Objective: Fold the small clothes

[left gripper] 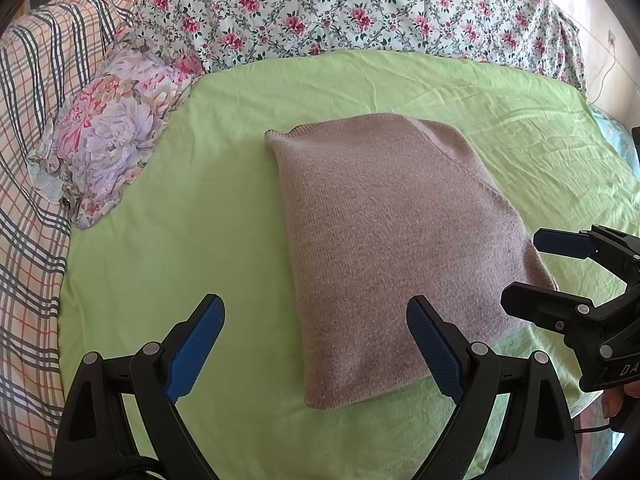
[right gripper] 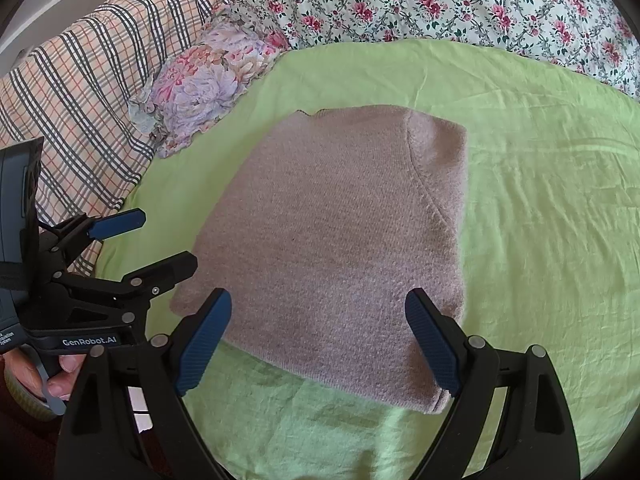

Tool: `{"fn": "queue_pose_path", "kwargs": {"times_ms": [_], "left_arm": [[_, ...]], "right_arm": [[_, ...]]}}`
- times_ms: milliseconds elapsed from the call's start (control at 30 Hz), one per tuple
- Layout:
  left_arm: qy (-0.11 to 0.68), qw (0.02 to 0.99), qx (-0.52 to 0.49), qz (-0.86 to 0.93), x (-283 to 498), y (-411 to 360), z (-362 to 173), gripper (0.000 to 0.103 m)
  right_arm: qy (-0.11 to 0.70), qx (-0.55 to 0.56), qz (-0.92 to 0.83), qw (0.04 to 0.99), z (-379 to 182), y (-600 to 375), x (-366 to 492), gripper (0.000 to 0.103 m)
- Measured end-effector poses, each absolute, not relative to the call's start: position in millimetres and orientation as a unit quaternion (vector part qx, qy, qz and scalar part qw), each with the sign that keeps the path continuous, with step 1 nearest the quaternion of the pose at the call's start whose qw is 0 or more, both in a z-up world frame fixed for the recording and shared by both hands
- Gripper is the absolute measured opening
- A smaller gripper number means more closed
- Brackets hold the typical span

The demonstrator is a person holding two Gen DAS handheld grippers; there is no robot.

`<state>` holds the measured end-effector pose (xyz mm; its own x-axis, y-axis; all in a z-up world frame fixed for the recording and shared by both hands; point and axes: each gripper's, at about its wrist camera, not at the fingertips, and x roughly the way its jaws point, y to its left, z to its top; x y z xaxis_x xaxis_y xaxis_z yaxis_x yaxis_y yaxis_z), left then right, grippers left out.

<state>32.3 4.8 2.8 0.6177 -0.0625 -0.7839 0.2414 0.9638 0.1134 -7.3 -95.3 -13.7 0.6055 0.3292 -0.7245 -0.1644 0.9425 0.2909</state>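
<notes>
A beige-brown knitted sweater (left gripper: 396,248) lies folded into a rectangle on the light green sheet (left gripper: 200,220); it also shows in the right wrist view (right gripper: 336,248). My left gripper (left gripper: 316,344) is open and empty, hovering over the sweater's near left edge. My right gripper (right gripper: 320,340) is open and empty above the sweater's near edge. The right gripper also shows at the right of the left wrist view (left gripper: 532,272), open beside the sweater's right corner. The left gripper shows at the left of the right wrist view (right gripper: 160,240), open.
A purple-pink floral pillow (left gripper: 108,136) lies at the sheet's left edge. A plaid blanket (left gripper: 32,160) is heaped on the left and a floral duvet (left gripper: 360,12) along the back. The green sheet (right gripper: 540,200) spreads to the right of the sweater.
</notes>
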Motion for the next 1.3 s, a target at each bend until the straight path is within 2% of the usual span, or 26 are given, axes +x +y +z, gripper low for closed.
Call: {"fn": "queue_pose_path", "kwargs": {"times_ms": [1300], "left_arm": [[0.426,0.895,0.1,-0.085,37.1,4.8,5.2,0.093]], "right_arm": [[0.42,0.09,0.144,0.892,-9.7,-98.7,-2.2,0.089]]}}
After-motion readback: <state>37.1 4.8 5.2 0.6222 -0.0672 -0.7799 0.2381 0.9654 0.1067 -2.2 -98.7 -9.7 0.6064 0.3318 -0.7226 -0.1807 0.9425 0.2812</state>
